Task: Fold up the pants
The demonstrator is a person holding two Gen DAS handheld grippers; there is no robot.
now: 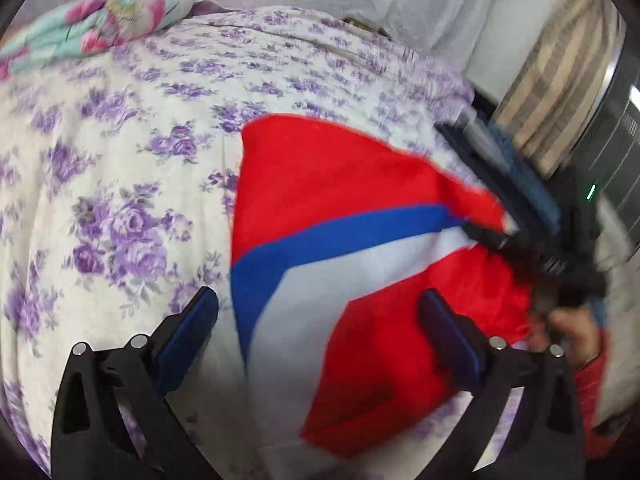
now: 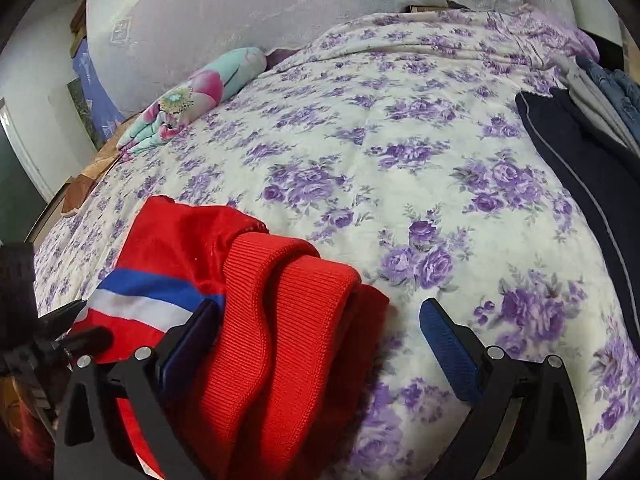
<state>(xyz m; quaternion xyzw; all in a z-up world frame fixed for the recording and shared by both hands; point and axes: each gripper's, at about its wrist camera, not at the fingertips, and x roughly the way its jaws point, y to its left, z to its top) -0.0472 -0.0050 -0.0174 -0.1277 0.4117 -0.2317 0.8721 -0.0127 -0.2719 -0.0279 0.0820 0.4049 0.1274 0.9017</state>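
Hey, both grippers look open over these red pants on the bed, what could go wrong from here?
1. The ribbed waistband is bunched in wavy folds between the right gripper fingers; closing now may pinch only some layers, skewing the fold.
2. The red pants lie on a soft floral bedspread; the open left gripper might catch the sheet along with them.

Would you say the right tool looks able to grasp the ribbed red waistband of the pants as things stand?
Probably yes: the right tool is open, and the ribbed waistband already lies between its fingers with nothing covering it.
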